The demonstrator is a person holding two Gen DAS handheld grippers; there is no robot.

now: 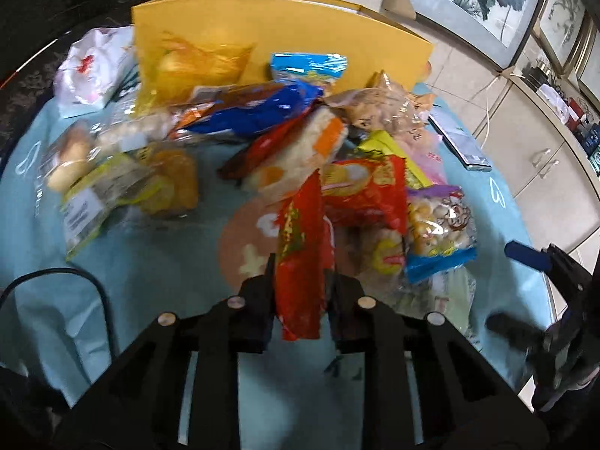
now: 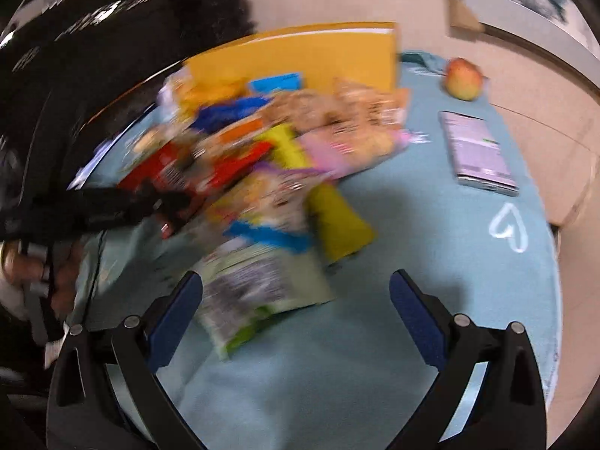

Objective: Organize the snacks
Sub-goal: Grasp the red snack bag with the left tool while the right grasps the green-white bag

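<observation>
A heap of snack packets [image 1: 300, 131] lies on a round table under a light blue cloth [image 1: 157, 255]. My left gripper [image 1: 300, 268] is shut on a long red packet [image 1: 300, 240], which sticks out past the fingertips at the near edge of the heap. In the right wrist view, my right gripper [image 2: 296, 277] stands open. A green and white packet [image 2: 262, 281] lies between its blue-padded fingertips [image 2: 416, 315], and the pads do not press on it. The left gripper [image 2: 165, 202] shows there as a blurred dark shape at the left of the heap [image 2: 281, 157].
A yellow box [image 1: 285, 26] stands behind the heap. A white plastic bag [image 1: 90, 71] is at the back left, a flat phone-like box [image 2: 480, 153] and an apple [image 2: 463, 78] at the right. A black cable [image 1: 101, 300] lies near left. Cabinets [image 1: 543, 150] line the right wall.
</observation>
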